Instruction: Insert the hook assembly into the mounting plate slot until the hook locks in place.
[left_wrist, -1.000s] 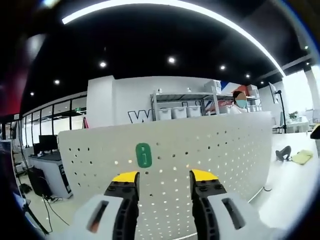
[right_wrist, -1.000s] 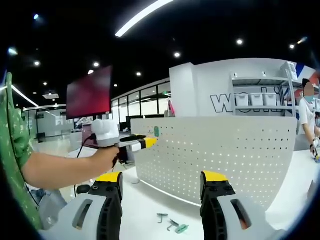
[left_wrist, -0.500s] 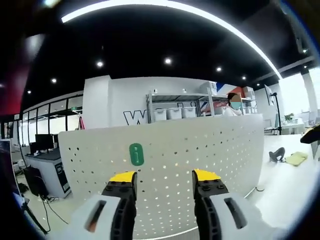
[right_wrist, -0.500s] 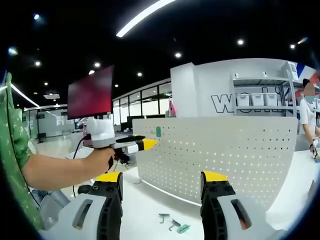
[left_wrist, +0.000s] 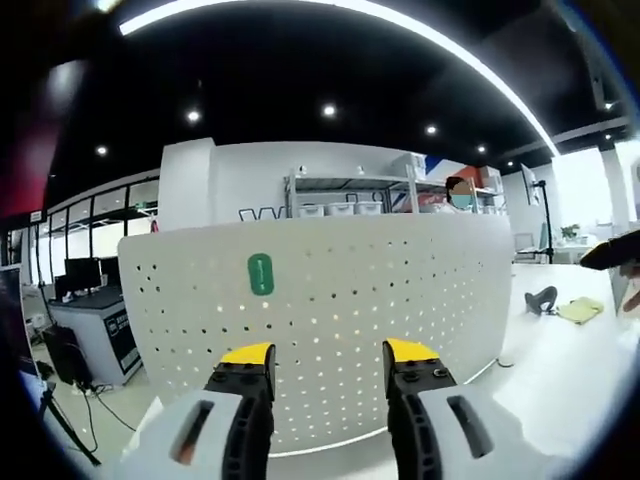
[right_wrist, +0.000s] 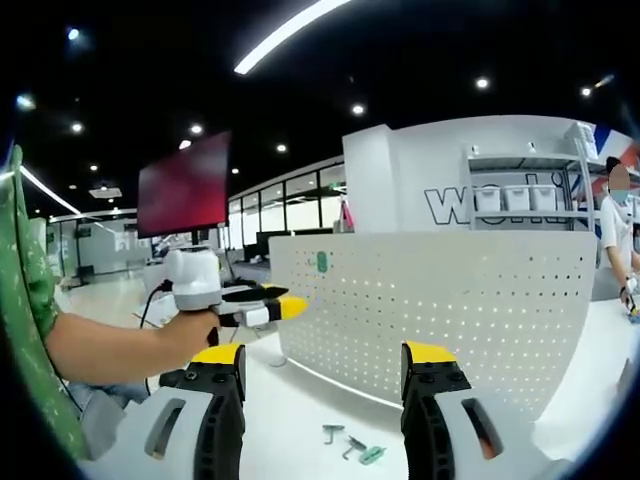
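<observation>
Since a second ago the left gripper (right_wrist: 290, 305) has drawn back from the pegboard (left_wrist: 400, 290). Both grippers' jaws stand apart, empty. The green hook (left_wrist: 260, 274) sits mounted upper left. The right gripper (right_wrist: 325, 365) view adds loose hooks (right_wrist: 350, 446) on the table.

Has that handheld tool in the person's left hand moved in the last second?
Yes. In the right gripper view the left gripper has dropped and drawn back from the white pegboard; its yellow tips now sit below the green hook, no longer level with it.
</observation>
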